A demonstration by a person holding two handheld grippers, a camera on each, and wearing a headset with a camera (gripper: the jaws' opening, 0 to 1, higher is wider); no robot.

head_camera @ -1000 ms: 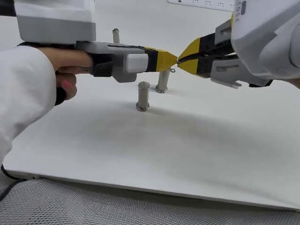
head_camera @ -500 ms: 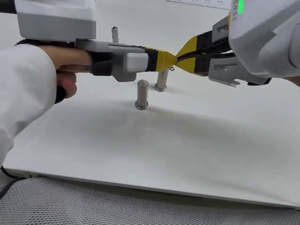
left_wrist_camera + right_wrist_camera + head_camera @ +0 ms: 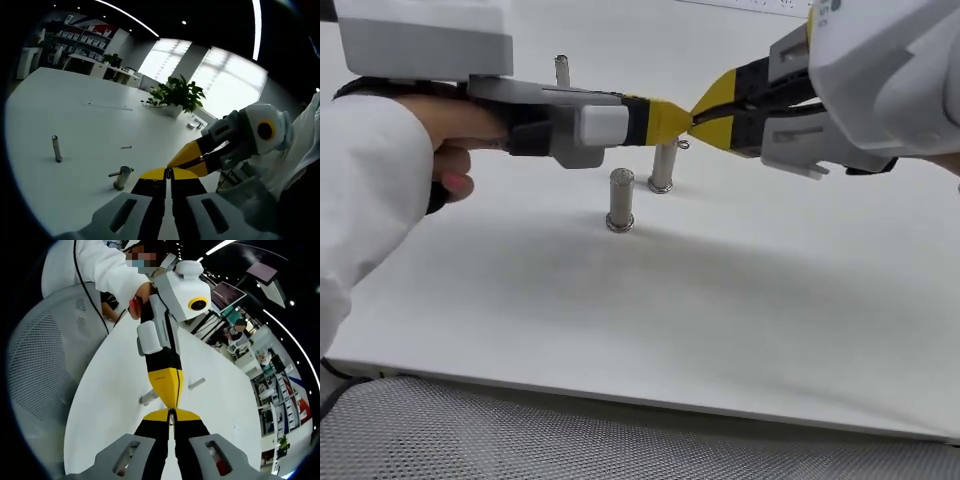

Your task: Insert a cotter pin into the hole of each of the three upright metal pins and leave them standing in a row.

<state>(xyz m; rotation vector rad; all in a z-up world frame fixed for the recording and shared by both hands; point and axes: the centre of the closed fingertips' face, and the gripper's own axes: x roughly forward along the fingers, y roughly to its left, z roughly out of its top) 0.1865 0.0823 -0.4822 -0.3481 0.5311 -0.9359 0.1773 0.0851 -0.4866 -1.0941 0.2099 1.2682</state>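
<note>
Three polished metal pins stand upright on the matte white worktop [image 3: 740, 320], long axes vertical, in a slanting row that runs toward its far edge. The near metal pin [image 3: 620, 200] is a smooth cylinder with a flared foot. Behind it stand the middle metal pin [image 3: 663, 170] and the slimmer far metal pin [image 3: 561, 70]. A thin wire cotter pin [image 3: 682, 146] crosses the middle one near its top, lying level, with its looped end sticking out at the side. A loose cotter pin [image 3: 126, 147] lies flat on the worktop farther off. Just above the middle pin, the yellow-tipped left tongs [image 3: 169, 173] and right tongs [image 3: 171, 416] meet tip to tip, each pair pressed closed. I cannot tell whether anything is pinched there. A hand [image 3: 455, 140] in a white sleeve holds the left one.
</note>
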